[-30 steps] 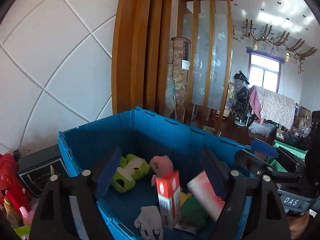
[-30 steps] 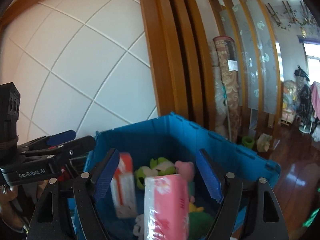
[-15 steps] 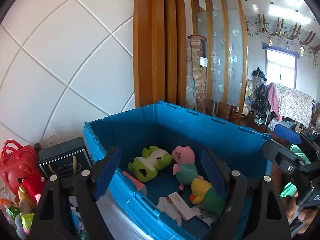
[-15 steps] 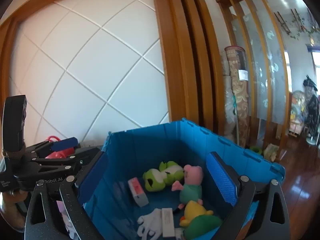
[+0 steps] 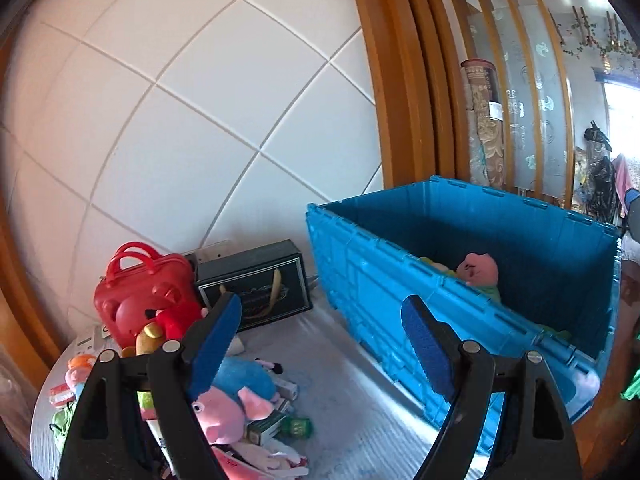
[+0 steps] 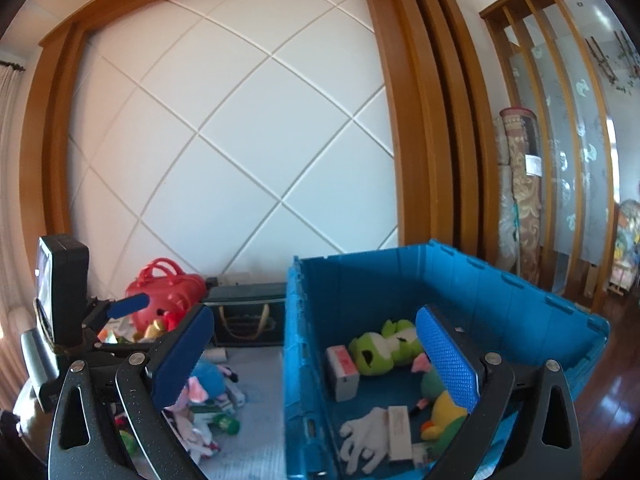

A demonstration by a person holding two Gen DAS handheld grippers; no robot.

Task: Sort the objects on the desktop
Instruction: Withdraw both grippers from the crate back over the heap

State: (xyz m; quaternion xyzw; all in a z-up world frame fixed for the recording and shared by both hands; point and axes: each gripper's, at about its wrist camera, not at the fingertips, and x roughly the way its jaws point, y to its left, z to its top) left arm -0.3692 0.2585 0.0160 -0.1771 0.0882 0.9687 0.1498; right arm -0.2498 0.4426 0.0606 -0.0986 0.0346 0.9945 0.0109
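Observation:
A blue crate stands on the right of the table; it also shows in the right wrist view. Inside lie a green frog plush, a pink pig plush, a red-and-white box, a white glove, a white flat box and a yellow-green plush. My left gripper is open and empty over the table left of the crate. My right gripper is open and empty above the crate's left wall. A pile of toys lies at the left.
A red toy case and a dark gift box stand against the white panelled wall. A pink pig plush and a blue plush lie in the pile. The left gripper's body shows at the left of the right wrist view.
Both grippers let go of their boxes into the crate and are empty. The left gripper has swung left out of the crate toward the toy pile. The right gripper has pulled back and left.

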